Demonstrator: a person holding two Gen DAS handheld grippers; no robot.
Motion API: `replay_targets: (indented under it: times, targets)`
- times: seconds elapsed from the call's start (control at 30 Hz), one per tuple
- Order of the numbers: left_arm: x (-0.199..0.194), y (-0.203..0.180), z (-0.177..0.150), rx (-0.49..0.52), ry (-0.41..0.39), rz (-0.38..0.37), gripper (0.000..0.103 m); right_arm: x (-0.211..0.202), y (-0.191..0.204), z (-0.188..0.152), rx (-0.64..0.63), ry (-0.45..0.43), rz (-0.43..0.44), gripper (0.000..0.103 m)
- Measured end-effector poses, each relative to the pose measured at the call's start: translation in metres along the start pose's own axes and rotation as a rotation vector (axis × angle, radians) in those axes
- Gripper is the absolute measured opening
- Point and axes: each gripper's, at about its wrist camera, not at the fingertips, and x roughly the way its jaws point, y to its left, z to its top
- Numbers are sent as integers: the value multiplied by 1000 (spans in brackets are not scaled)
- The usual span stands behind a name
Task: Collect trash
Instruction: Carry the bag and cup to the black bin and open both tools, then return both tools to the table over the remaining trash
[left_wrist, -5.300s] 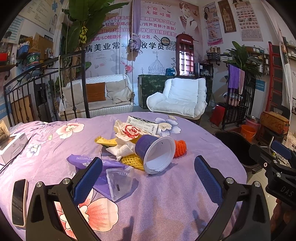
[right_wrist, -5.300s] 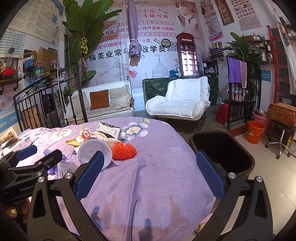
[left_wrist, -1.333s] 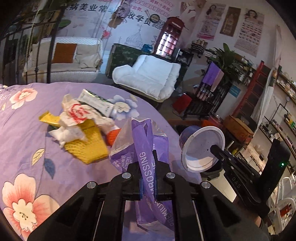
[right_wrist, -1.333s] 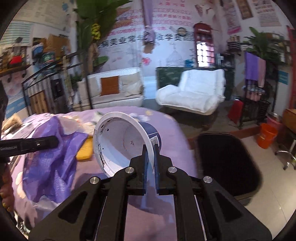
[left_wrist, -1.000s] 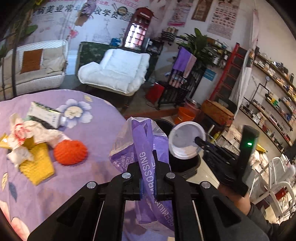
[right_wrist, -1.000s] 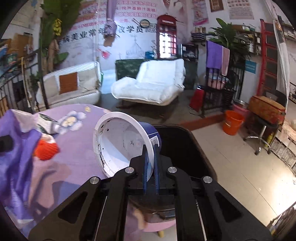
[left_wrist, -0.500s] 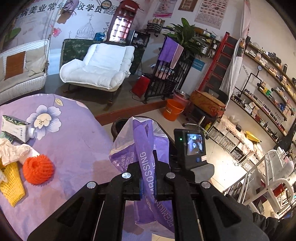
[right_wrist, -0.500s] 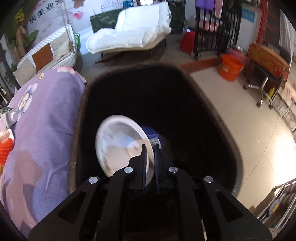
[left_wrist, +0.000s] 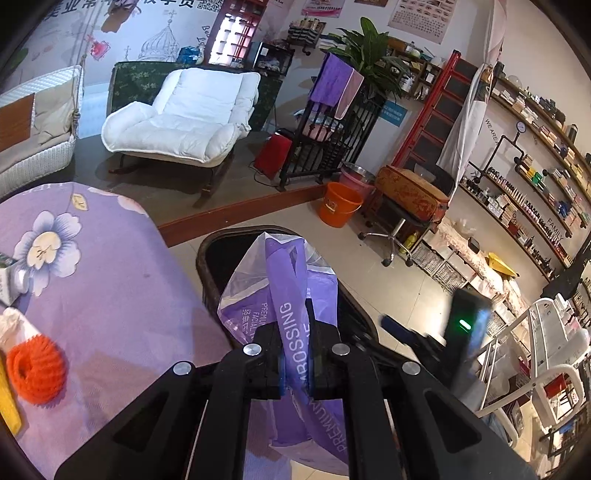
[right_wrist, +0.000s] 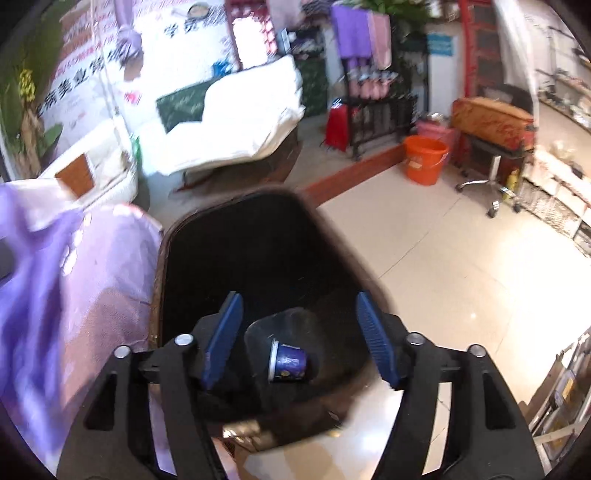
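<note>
On your left, what remains to collect lies on the purple flowered tablecloth: an orange foam fruit net, a yellow net at the very edge of view, crumpled white paper and a small carton. They sit well apart from the bin, so each will need a carry across the table edge.

Your left gripper has its tongs clamped together on the purple plastic wrapper, pinching it low so the loose clear upper part stands up ahead of the fingers. You hold it above the near rim of the black trash bin, which stands on the floor just beside the table; from there a release should drop it inside, though a light film like this could cling to the pads or drift onto the rim.

Your right gripper hangs over the bin's mouth, its tongs spreading apart with nothing between the blue pads. The blue paper cup lies on its side at the bin's bottom, beside a clear plastic piece.
</note>
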Motion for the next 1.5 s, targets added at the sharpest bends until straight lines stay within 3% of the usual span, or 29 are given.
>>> replay_targets:
  times: [0.27, 0.67, 0.7, 0.77, 0.8, 0.83, 1.1, 1.37, 1.5]
  targets:
    - [57, -17, 12, 53, 73, 29, 8, -43, -38, -16, 32, -48, -69, 70]
    - [111, -19, 14, 67, 165, 64, 8, -56, -43, -32, 17, -27, -49, 71]
    - [114, -19, 13, 65, 177, 64, 13, -56, -43, -32, 19, -24, -45, 71]
    - [119, -19, 14, 70, 198, 75, 40, -56, -43, -33, 22, -16, -41, 73]
    - [119, -19, 14, 71, 196, 83, 70, -57, -44, -33, 23, -18, -42, 75]
    - [115, -19, 14, 75, 179, 89, 80, -57, -42, -35, 24, -19, -45, 77]
    - [78, -14, 7, 111, 105, 99, 90, -53, -40, -38, 18, 4, -61, 80]
    - [31, -10, -6, 151, 29, 153, 91, -50, -18, -38, -13, 14, -19, 80]
    - [3, 2, -13, 115, -8, 164, 92, -51, -2, -39, -38, 16, 13, 80]
